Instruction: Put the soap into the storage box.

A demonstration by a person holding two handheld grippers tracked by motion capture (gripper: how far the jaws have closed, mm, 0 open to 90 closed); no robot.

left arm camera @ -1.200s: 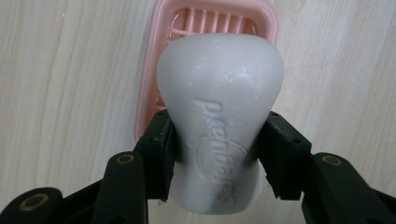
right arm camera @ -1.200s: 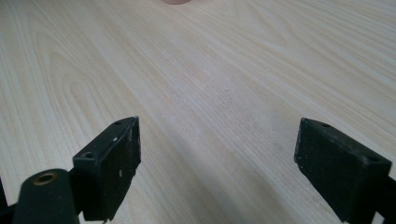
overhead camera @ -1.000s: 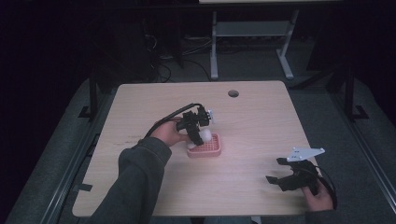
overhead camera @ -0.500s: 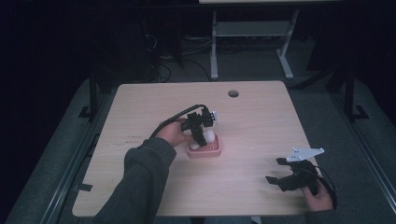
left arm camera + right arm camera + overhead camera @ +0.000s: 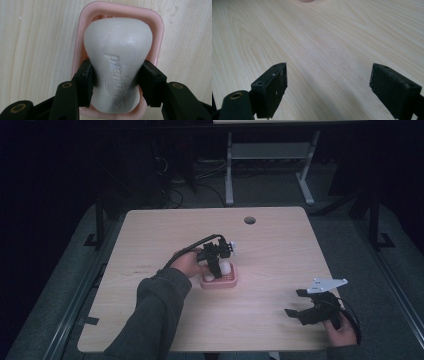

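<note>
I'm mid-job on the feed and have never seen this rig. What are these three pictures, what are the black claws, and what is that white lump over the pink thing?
There is no robot arm here: a person sits at a wooden table with a hand-held two-jaw gripper in each hand. The high view looks down from above the person's side. The other two pictures come from cameras riding on the grippers, looking along their black jaws.

The left gripper is shut on a white bar of soap, pinching its narrow waist from both sides, right over a pink soap dish. In the high view you see that gripper at the dish mid-table. Whether the soap already rests in the dish, I cannot tell.

The right gripper is open over bare wood, near the table's right front corner.
</note>
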